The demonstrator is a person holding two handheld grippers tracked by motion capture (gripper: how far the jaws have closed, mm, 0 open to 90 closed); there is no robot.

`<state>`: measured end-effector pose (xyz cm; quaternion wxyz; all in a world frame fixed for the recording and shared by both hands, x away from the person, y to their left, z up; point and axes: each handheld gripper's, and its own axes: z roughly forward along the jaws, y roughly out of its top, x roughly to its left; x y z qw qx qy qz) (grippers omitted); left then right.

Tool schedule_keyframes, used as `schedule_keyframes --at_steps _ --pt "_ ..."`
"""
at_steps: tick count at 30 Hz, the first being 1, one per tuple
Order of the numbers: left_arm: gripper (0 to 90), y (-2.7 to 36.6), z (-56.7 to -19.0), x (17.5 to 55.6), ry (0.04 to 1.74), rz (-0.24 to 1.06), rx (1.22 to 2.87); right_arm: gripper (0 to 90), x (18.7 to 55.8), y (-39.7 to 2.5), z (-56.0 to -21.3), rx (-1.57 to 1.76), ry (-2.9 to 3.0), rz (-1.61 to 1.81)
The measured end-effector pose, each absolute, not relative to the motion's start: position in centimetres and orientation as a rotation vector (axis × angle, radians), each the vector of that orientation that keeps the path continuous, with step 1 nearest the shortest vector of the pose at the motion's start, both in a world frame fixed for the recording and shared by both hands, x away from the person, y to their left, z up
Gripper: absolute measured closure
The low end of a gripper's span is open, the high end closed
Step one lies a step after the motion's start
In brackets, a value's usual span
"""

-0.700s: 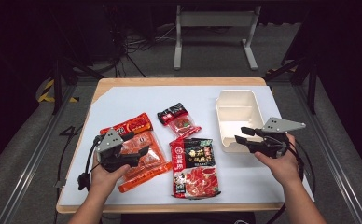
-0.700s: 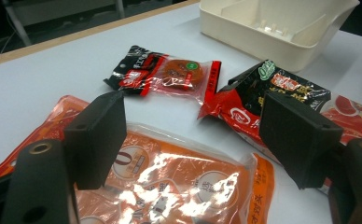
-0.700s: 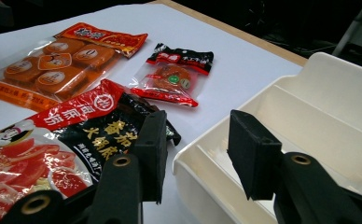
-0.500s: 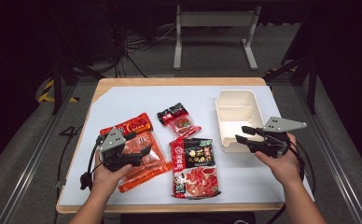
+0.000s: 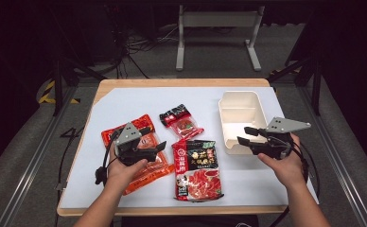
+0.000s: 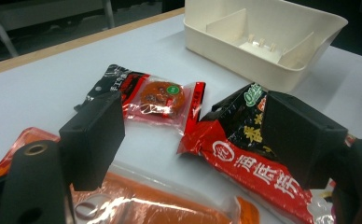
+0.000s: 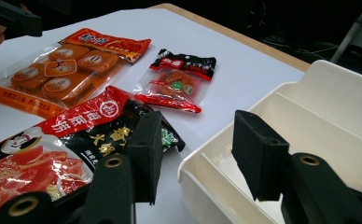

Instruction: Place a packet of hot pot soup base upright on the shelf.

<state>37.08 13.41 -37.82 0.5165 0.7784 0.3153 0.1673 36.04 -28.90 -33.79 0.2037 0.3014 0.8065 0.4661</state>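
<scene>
High view: the left claw (image 5: 159, 147) hovers over the orange snack packet (image 5: 146, 165) on the white surface (image 5: 125, 101), its jaws pointing toward the big red-and-black hotpot pouch (image 5: 196, 170) that lies just beside that packet. The left gripper view has those jaws standing wide apart with nothing between them — the orange snack packet (image 6: 137, 205) lies directly beneath, and the hotpot pouch (image 6: 244, 163) lies under the right-hand jaw. Beyond the jaws lies a small red-and-black sachet (image 6: 153, 98), flat on the surface, apart from the pouch.

The right claw (image 5: 246, 136) sits at the near corner of the cream divided tray (image 5: 240, 101), which stands at the right side of the surface. In the right gripper view its jaws are also spread wide and empty — one over the tray's rim (image 7: 207, 158), the other over the upper edge of the hotpot pouch (image 7: 76, 135). The tray's compartments hold nothing. The small sachet (image 7: 177, 79) lies between the orange packet (image 7: 62, 70) and the tray.
</scene>
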Motion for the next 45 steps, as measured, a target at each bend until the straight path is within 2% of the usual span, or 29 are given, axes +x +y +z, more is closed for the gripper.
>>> schedule_keyframes --at_steps 8,13,22,25,27,30,32,41,45 --pt "24.9 11.6 -37.6 38.0 0.731 0.388 1.858 52.0 36.1 -28.5 -34.0 0.834 2.265 1.3" --pt "32.9 10.4 -37.9 38.8 0.725 0.327 1.896 52.0 36.2 -28.3 -34.0 0.831 2.267 1.297" --pt "35.6 8.6 -38.8 40.0 0.757 0.298 1.965 52.0 36.3 -27.6 -34.2 0.808 2.287 1.294" --pt "40.3 8.7 -39.3 40.8 0.772 0.231 1.963 52.0 36.3 -27.5 -34.2 0.806 2.291 1.298" --pt "42.2 8.8 -39.6 41.2 0.775 0.261 1.973 51.9 36.4 -27.4 -34.2 0.807 2.292 1.299" --pt "39.8 8.6 -40.1 41.6 0.764 0.242 2.008 52.0 36.3 -27.3 -34.3 0.803 2.295 1.296" --pt "39.0 8.4 -40.9 42.0 0.77 0.18 2.035 52.0 36.2 -27.3 -34.3 0.801 2.295 1.295" --pt "39.6 7.7 -42.4 42.8 0.816 0.094 2.111 52.0 36.1 -27.1 -34.8 0.805 2.311 1.286" --pt "42.9 7.5 -42.7 43.0 0.821 0.09 2.139 52.0 36.2 -27.0 -35.0 0.804 2.32 1.281"
